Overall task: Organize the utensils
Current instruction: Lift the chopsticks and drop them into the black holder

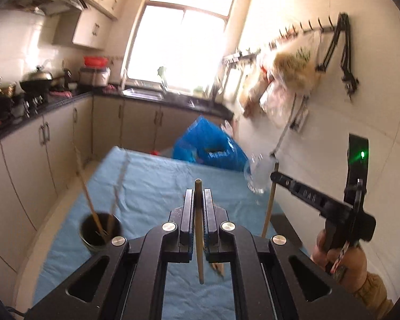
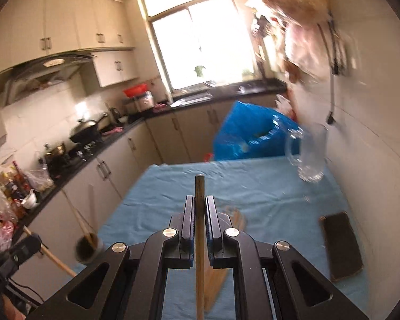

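Observation:
My left gripper [image 1: 199,196] is shut on a single wooden chopstick [image 1: 199,240] that stands nearly upright between its pads, above the blue-clothed table [image 1: 152,181]. To its left a dark cup [image 1: 100,230] holds a few chopsticks. My right gripper [image 1: 276,178] shows at the right edge, held by a hand [image 1: 338,261]. In the right wrist view the right gripper [image 2: 200,201] is shut on another chopstick [image 2: 199,253]. A loose pile of chopsticks [image 2: 237,220] lies on the cloth beneath it. The dark cup [image 2: 89,245] stands at the table's left edge, the left gripper [image 2: 30,244] beside it.
A clear glass pitcher [image 2: 309,154] stands at the far right of the table, with a blue bag [image 2: 248,133] behind it. A dark flat rectangular object [image 2: 341,245] lies at the right edge. Kitchen counters [image 1: 53,104] run along the left; bags hang on the right wall [image 1: 288,74].

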Tool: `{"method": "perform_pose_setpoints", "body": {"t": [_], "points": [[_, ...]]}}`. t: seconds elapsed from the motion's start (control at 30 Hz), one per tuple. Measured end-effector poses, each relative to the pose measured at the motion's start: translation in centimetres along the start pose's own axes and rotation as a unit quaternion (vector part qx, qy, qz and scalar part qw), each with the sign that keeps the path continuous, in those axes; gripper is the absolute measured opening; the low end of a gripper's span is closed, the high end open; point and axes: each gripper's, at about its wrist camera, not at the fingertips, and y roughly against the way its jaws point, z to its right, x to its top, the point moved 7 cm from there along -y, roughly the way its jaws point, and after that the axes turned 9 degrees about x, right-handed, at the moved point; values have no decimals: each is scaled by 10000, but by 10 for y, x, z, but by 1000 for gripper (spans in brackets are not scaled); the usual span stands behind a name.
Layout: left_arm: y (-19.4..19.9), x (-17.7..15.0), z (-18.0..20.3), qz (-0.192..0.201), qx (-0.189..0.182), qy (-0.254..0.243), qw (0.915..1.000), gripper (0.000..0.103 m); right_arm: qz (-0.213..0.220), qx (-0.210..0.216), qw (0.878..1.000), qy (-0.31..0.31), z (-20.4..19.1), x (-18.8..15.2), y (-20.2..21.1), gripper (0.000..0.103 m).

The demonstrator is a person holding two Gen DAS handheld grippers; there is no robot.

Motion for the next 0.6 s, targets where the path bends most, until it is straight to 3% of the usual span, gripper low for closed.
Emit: {"method": "perform_pose_setpoints", "body": {"t": [0.33,0.6], "points": [[24,75,-79,606,873,66,9943,5,336,999,9942,219,-113,46,-42,8],[-1,94,-126,547,1325,74,9896,5,497,1502,9874,31,-169,54,-99,8]]}}
